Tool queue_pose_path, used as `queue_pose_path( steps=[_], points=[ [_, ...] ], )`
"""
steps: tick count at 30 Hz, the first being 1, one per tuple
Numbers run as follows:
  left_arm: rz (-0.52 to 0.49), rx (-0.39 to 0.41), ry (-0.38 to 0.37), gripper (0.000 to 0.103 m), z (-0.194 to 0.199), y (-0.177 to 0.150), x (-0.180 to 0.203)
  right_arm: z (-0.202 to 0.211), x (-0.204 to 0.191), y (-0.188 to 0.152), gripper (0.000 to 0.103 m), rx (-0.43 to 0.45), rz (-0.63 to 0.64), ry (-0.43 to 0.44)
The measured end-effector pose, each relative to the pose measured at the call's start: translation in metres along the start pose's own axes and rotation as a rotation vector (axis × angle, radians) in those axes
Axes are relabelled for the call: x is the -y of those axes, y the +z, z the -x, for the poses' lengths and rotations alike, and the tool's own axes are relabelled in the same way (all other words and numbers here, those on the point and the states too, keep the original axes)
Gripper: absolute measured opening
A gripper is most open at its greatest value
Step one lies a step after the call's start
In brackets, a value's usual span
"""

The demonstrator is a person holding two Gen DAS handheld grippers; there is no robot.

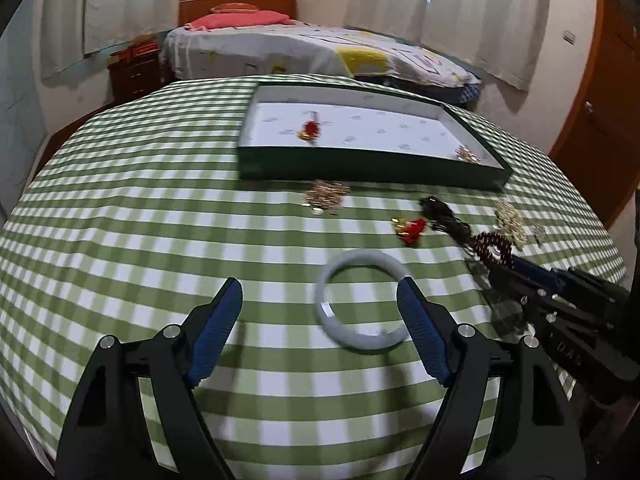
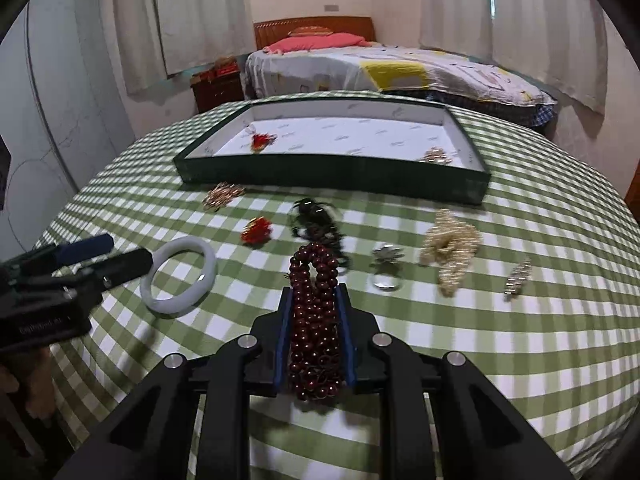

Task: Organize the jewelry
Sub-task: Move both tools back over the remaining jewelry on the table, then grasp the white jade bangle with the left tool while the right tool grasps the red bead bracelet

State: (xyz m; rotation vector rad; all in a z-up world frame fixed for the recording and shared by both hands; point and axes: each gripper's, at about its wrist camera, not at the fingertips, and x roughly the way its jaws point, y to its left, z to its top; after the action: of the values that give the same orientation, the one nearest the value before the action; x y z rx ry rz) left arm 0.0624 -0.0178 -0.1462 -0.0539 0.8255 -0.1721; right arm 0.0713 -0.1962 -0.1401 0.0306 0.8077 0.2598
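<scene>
Two pieces lie in the tray (image 2: 472, 160) — the right gripper (image 2: 314, 304) clenches the dark red beads (image 2: 314, 320), the left gripper (image 1: 320, 300) gapes over the pale bangle (image 1: 340, 332), others wait on the cloth (image 2: 520, 360).

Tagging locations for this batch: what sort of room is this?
Most likely a home bedroom: a made bed with a pink pillow, curtained windows, and a table under a green checked cloth.

The left claw (image 1: 320, 308) is built from black plastic arms, with 2 fingers faced in ribbed blue pads (image 1: 218, 332). Round silver screw heads are set at the linkage joints behind the pads. The right claw (image 2: 314, 312) is made the same way, with narrow blue pads edging its black fingers. Faint lettering is moulded on each body's side, too blurred to be read.
</scene>
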Motion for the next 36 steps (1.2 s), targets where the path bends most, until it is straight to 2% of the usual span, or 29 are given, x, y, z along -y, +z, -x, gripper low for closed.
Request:
queue_pose_path(
  steps=[7,11,17,19,21,32,36],
  points=[
    [-0.038,-0.028,-0.016,0.079,-0.021,0.001,0.025,0.010,0.029,-0.002,0.022,0.026,-0.061,-0.025],
    [-0.039,-0.053,-0.012,0.079,-0.032,0.001,0.031,0.008,0.034,-0.004,0.022,0.027,-0.078,-0.024],
    [-0.066,-0.040,0.015,0.082,-0.036,-0.001,0.036,0.006,0.034,-0.005,0.022,0.025,-0.079,-0.012],
    [-0.081,-0.038,0.030,0.080,-0.036,-0.002,0.037,0.006,0.034,-0.005,0.022,0.025,-0.081,-0.012],
    [-0.099,-0.032,0.046,0.069,-0.035,-0.003,0.039,0.005,0.034,-0.006,0.022,0.025,-0.083,-0.012],
    [-0.098,-0.012,0.028,0.069,-0.029,-0.005,0.037,0.006,0.030,-0.005,0.022,0.032,-0.070,-0.009],
    [-0.095,0.018,0.028,0.069,-0.020,-0.001,0.037,0.008,0.030,-0.004,0.022,0.042,-0.068,-0.008]
  ],
)
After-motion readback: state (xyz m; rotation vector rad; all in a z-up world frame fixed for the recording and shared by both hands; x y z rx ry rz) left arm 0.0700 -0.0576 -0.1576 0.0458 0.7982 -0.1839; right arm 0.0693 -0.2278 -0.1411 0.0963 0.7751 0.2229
